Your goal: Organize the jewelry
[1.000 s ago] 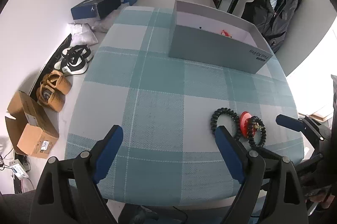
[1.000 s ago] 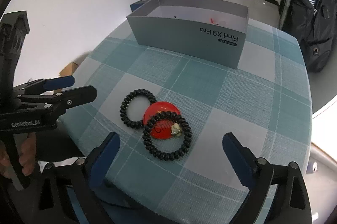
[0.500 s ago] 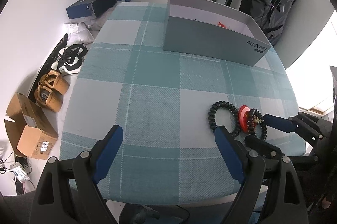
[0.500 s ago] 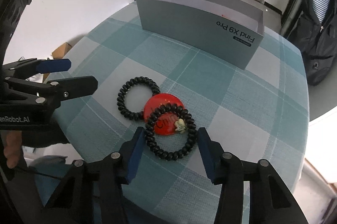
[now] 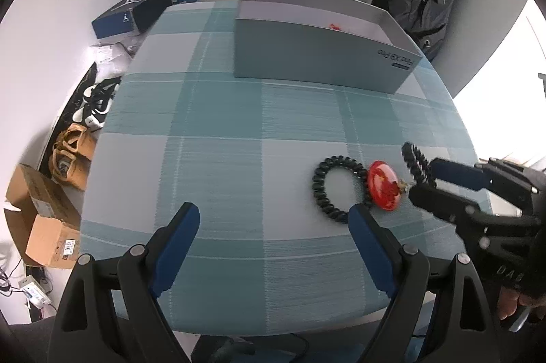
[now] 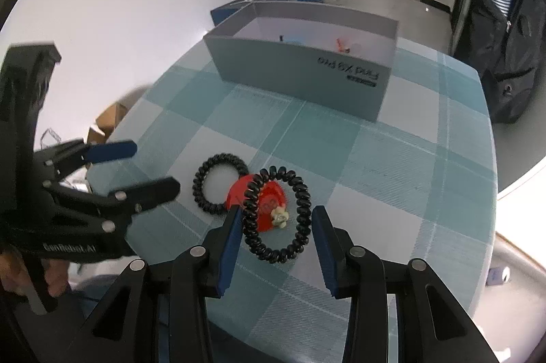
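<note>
Two coils of black cord lie ahead of me. Through my left wrist camera my left gripper (image 5: 273,228) stands wide open over bare checked cloth (image 5: 218,158), nothing between its pads. One black coil (image 5: 336,185) lies flat just beyond my right-hand finger (image 5: 370,247), its near edge close to that fingertip, and a red disc (image 5: 384,185) rests against its far side. Further to the right my right gripper (image 5: 421,182) reaches in, and the second coil (image 5: 414,161) stands on edge between its two fingers, tilted up off the cloth. Well ahead of my jaws sits a grey box (image 5: 317,56), open at the top, with a small red thing inside. Through my right wrist camera my right gripper (image 6: 274,238) has just been closing and its pads now press the second coil (image 6: 278,214) from both sides, squeezing it into an oval; a small pale charm (image 6: 279,215) hangs inside the ring. The disc (image 6: 264,202) lies just beyond my fingertips, partly behind this coil, and the first coil (image 6: 218,182) lies flat beside it to the left, touching the disc. My left gripper (image 6: 136,168) hovers open further left. The box (image 6: 300,69) stands well ahead, with small pieces in it.
</note>
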Demonstrator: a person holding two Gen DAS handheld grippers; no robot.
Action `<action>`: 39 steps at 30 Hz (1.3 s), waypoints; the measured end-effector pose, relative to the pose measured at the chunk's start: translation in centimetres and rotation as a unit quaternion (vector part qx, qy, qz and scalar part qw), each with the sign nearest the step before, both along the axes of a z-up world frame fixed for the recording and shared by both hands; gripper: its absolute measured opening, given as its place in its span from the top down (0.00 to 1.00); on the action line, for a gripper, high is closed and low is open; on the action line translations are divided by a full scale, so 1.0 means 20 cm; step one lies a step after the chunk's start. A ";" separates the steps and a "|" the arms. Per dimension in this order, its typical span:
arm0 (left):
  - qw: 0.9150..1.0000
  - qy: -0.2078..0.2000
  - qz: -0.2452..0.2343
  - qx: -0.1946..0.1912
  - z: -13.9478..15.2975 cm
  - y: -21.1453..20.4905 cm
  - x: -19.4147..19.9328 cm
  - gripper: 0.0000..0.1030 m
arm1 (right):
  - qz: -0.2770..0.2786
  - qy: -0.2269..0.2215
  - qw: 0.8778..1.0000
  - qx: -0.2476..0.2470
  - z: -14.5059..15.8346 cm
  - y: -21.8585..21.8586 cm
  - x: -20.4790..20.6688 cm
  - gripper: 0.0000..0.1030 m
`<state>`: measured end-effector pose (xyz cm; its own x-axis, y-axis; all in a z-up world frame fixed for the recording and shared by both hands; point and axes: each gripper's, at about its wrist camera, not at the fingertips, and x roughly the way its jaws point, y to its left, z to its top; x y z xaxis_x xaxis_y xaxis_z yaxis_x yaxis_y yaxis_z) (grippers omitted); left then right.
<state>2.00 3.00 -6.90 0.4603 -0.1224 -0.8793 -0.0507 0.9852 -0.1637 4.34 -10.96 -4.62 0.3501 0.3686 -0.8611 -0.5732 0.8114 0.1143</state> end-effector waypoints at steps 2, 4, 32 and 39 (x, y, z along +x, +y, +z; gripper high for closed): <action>1.000 0.002 -0.007 -0.001 -0.01 -0.02 0.01 0.17 | -0.008 0.000 1.000 0.007 0.02 -0.02 0.02 0.62; 1.000 0.004 -0.017 0.001 -0.01 -0.05 0.01 0.17 | -0.020 -0.001 1.000 0.017 0.04 -0.05 0.03 0.62; 0.982 -0.025 -0.188 -0.010 0.08 -0.45 0.08 0.47 | -0.172 -0.013 0.979 0.110 0.25 -0.53 0.22 0.60; 0.980 -0.029 -0.187 0.056 0.07 -0.48 0.06 0.76 | -0.169 -0.020 0.978 0.124 0.29 -0.55 0.21 0.59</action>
